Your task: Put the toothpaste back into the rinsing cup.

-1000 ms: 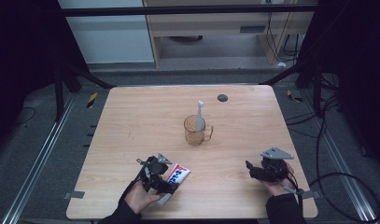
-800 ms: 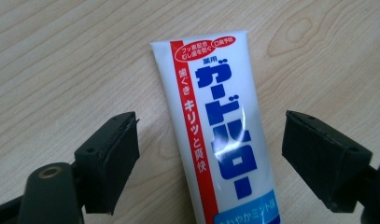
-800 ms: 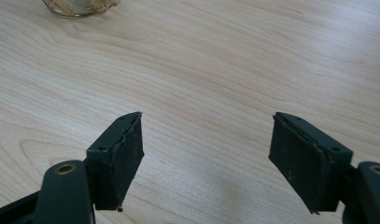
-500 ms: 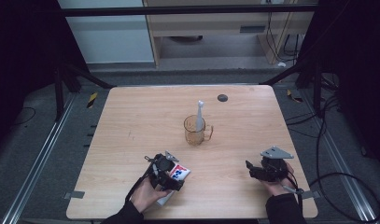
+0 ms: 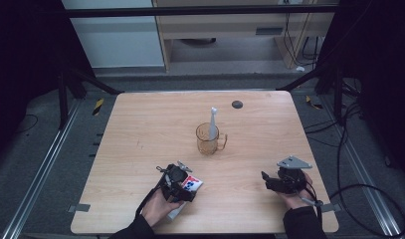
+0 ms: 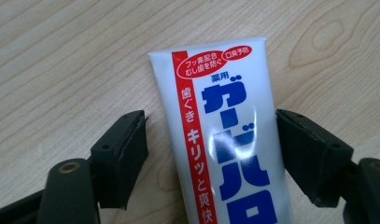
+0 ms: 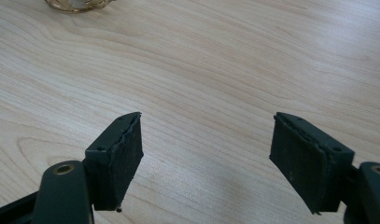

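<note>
Now the left gripper (image 6: pixel 206 154) is straddling a white plastic toothpaste tube with red and blue lettering (image 6: pixel 225 140), which is lying flat on the pale wooden tabletop (image 5: pixel 140 129) at its near left. The jaws have just been closing and the tube is lying between them: the right-hand pad is touching or nearly touching the tube's edge, while the left-hand pad is standing apart from it with bare wood showing in the gap, so the tube is not yet clamped. Judging by its glossy skin, the tube is looking light, soft and rather slippery; it will probably dent and squirm under a hard squeeze, so a hold across the flat body near the crimped end, as the jaws are now lined up, seems better than one on the fuller part toward the cap. The right gripper (image 7: pixel 206 158) is resting at the near right of the tabletop with its jaws wide apart over bare wood, holding nothing. Farther off, near the middle, an amber glass mug (image 5: pixel 209 140) is standing upright with a white toothbrush (image 5: pixel 213 122) leaning inside it.
</note>
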`<state>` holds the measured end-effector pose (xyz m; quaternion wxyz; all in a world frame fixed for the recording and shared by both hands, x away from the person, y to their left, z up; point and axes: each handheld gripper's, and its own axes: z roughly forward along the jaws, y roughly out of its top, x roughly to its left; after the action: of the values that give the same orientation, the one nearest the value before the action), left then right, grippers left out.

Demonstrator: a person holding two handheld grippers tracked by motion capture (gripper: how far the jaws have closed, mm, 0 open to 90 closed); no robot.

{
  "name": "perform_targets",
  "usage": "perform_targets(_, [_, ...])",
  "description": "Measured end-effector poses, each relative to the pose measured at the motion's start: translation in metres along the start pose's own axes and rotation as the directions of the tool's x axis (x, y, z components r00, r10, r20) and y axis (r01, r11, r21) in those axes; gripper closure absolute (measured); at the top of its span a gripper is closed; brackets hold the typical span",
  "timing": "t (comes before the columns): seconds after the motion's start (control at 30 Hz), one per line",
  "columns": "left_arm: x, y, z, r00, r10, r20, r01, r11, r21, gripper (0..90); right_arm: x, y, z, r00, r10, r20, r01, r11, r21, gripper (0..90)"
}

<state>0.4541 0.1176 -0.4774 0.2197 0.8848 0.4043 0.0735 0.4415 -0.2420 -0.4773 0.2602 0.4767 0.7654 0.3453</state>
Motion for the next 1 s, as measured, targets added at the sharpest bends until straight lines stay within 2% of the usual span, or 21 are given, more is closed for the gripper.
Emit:
perform_targets(0.13, [-0.005, -0.001, -0.001, 1.0000, 0.008, -0.005, -0.008, 0.9998, -0.018, 34.4, 0.001, 0.000, 0.001, 1.0000, 0.002, 0.000, -0.002, 1.000, 0.009, 25.3])
perform_targets(0.27, [-0.005, -0.003, -0.001, 0.9999, -0.006, -0.008, 0.006, 0.9994, -0.034, 37.9, 0.000, 0.000, 0.000, 1.0000, 0.009, 0.001, -0.009, 1.000, 0.006, 25.2])
perform_targets(0.33, [-0.007, -0.003, -0.001, 0.9998, 0.011, -0.019, -0.012, 0.9993, -0.034, 40.5, 0.000, -0.001, 0.001, 1.0000, 0.009, 0.003, -0.009, 1.000, 0.011, 25.3])
perform_targets(0.43, [-0.006, -0.004, -0.002, 0.9998, 0.009, -0.017, -0.010, 0.9992, -0.038, 44.2, 0.000, 0.000, 0.000, 1.0000, 0.009, 0.003, -0.009, 1.000, 0.007, 25.5])
perform_targets(0.63, [-0.005, -0.007, -0.009, 0.9997, 0.025, 0.005, -0.024, 0.9972, -0.071, 56.9, 0.000, 0.000, 0.001, 1.0000, 0.006, 0.003, -0.006, 1.000, 0.013, 26.0])
perform_targets(0.73, [-0.004, -0.009, -0.012, 0.9993, 0.024, 0.030, -0.021, 0.9960, -0.087, 62.6, -0.001, 0.000, 0.001, 1.0000, 0.003, 0.004, -0.003, 1.000, 0.011, 26.1])
perform_targets(0.87, [-0.002, -0.012, -0.016, 0.9976, 0.027, 0.065, -0.020, 0.9947, -0.101, 65.5, 0.000, 0.000, 0.001, 1.0000, 0.003, 0.003, -0.003, 1.000, 0.011, 26.3])
perform_targets(0.93, [0.000, -0.013, -0.019, 0.9959, 0.013, 0.089, -0.003, 0.9938, -0.111, 65.8, 0.000, 0.001, 0.000, 1.0000, 0.005, 0.002, -0.005, 1.000, 0.010, 26.5])
perform_targets(1.0, [0.001, -0.015, -0.023, 0.9959, 0.005, 0.091, 0.007, 0.9914, -0.131, 66.2, 0.000, 0.001, 0.001, 1.0000, 0.007, 0.006, -0.007, 1.000, 0.011, 26.7])
